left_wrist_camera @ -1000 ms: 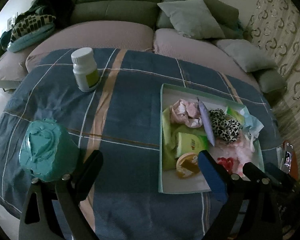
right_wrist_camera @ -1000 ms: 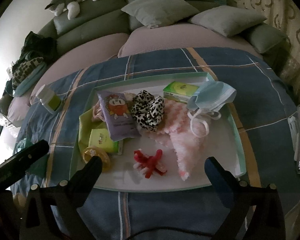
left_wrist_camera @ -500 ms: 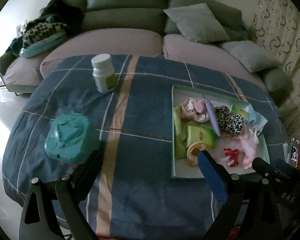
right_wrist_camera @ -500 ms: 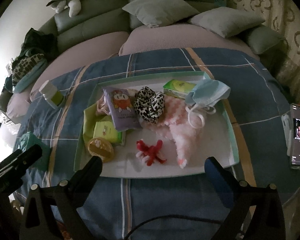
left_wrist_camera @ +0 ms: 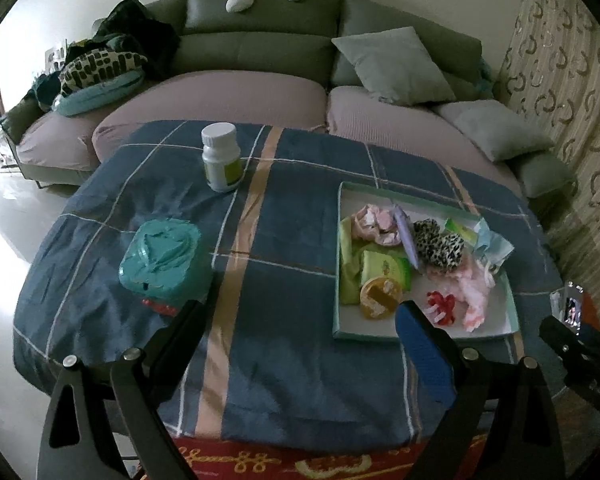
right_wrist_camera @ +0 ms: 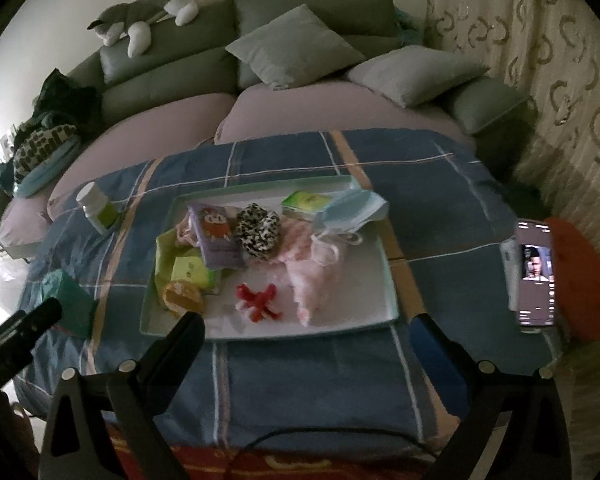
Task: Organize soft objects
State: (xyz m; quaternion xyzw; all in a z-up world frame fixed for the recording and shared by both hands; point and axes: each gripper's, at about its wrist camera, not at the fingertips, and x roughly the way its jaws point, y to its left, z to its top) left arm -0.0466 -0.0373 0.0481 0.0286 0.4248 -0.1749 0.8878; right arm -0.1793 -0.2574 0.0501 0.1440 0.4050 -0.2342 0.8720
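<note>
A white tray with a green rim (left_wrist_camera: 420, 334) (right_wrist_camera: 340, 326) lies on the blue plaid cloth. It holds a leopard scrunchie (left_wrist_camera: 440, 242) (right_wrist_camera: 258, 230), a pink fluffy sock (left_wrist_camera: 474, 292) (right_wrist_camera: 312, 276), a blue face mask (left_wrist_camera: 494, 244) (right_wrist_camera: 352, 210), a red bow (left_wrist_camera: 440, 304) (right_wrist_camera: 258, 298), a purple packet (right_wrist_camera: 216, 236), green packets and an orange disc (left_wrist_camera: 380, 296). My left gripper (left_wrist_camera: 300, 320) is open and empty above the near cloth, left of the tray. My right gripper (right_wrist_camera: 306, 332) is open and empty above the tray's near edge.
A white pill bottle (left_wrist_camera: 221, 158) (right_wrist_camera: 96, 208) and a teal wipes tub (left_wrist_camera: 162, 258) (right_wrist_camera: 66, 294) stand on the cloth left of the tray. A phone (right_wrist_camera: 534, 272) lies at the right edge. A sofa with cushions (left_wrist_camera: 392, 64) and a plush husky (right_wrist_camera: 144, 16) is behind.
Both grippers have pulled back and up from the table, so the tray and the tub look smaller and farther. Both stay open and empty.
</note>
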